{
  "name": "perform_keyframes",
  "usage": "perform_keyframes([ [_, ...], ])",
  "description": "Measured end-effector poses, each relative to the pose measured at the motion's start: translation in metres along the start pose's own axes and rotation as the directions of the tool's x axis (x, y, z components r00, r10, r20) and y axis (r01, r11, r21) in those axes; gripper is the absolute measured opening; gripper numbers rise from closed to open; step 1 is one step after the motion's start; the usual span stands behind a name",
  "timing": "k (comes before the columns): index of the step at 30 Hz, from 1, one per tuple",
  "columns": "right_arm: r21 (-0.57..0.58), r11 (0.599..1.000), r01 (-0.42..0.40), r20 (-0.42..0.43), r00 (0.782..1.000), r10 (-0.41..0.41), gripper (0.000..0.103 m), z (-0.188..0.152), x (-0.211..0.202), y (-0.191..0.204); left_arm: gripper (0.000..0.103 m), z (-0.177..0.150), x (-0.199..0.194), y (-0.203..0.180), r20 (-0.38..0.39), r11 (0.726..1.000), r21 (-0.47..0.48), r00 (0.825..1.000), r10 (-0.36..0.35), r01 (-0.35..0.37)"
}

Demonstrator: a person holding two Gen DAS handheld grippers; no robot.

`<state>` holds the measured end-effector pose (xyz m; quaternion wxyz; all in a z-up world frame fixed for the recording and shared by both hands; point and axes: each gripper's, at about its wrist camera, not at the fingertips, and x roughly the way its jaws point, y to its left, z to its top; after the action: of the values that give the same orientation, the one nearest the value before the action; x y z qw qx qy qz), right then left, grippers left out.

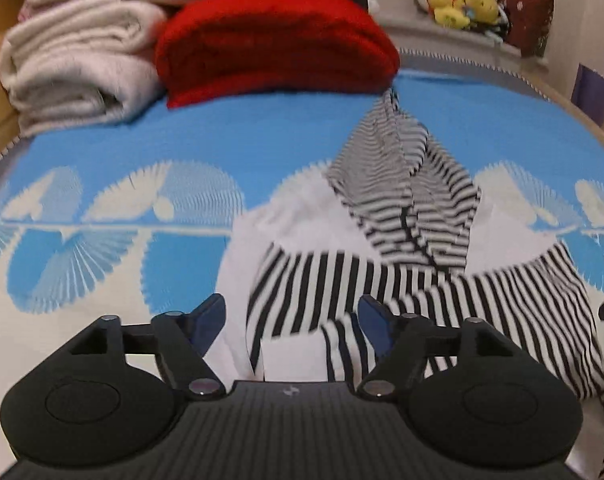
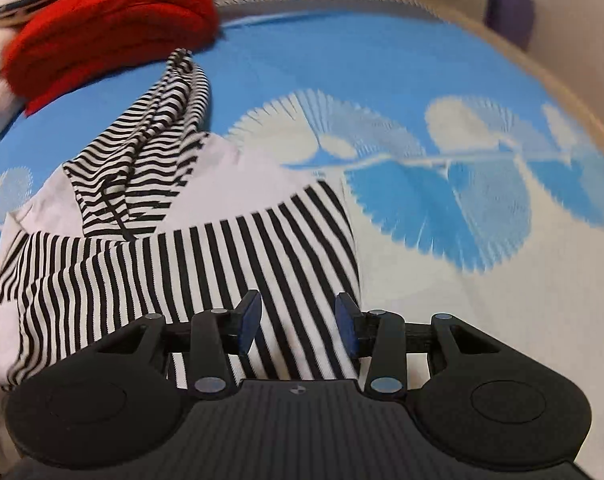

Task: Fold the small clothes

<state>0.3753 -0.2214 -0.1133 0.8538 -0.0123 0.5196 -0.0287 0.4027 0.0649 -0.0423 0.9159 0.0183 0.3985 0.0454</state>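
Observation:
A small black-and-white striped garment (image 1: pixel 381 272) with white panels lies crumpled on a blue and cream patterned mat (image 1: pixel 182 140). One finely striped part (image 1: pixel 389 160) stretches away toward the red blanket. My left gripper (image 1: pixel 292 312) hovers open and wide over the garment's near left edge, its blue pads (image 1: pixel 210 320) clear of the cloth. In the right wrist view the same garment (image 2: pixel 182 256) fills the lower left. My right gripper (image 2: pixel 298 304) stands open over its right edge, with striped cloth showing in the gap but not pinched.
A folded red blanket (image 1: pixel 274 44) and a folded beige blanket (image 1: pixel 74 64) lie at the far side of the mat. Yellow plush toys (image 1: pixel 461 6) sit on a ledge behind. The mat (image 2: pixel 461 80) stretches to the right of the garment, bounded by a curved pale edge (image 2: pixel 573 104).

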Motion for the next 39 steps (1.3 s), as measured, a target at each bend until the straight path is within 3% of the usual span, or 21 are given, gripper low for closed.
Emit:
perform_keyframes([
  [7,-0.022,1.0,-0.013,0.002,1.0,0.013,0.043,0.0,-0.01,0.0,0.086,0.009,-0.023,-0.013,0.103,0.995,0.002,0.99,0.099,-0.1],
  [14,-0.002,1.0,-0.015,0.01,1.0,0.015,0.043,0.002,-0.017,-0.009,0.086,0.015,-0.027,-0.027,0.145,0.985,-0.011,0.974,0.171,-0.171],
  [26,0.023,1.0,-0.019,0.015,1.0,0.019,0.038,-0.001,-0.022,-0.038,0.089,0.018,-0.022,-0.052,0.176,0.988,-0.085,0.974,0.143,-0.13],
  [35,0.058,0.998,0.004,0.0,1.0,-0.004,0.038,0.002,-0.021,-0.063,0.089,0.03,-0.031,-0.071,0.249,0.988,0.047,0.96,0.128,-0.144],
  [39,0.07,0.998,0.003,0.005,1.0,-0.003,0.038,0.005,-0.021,-0.071,0.089,0.066,-0.005,-0.074,0.24,0.993,0.057,0.967,0.085,-0.102],
])
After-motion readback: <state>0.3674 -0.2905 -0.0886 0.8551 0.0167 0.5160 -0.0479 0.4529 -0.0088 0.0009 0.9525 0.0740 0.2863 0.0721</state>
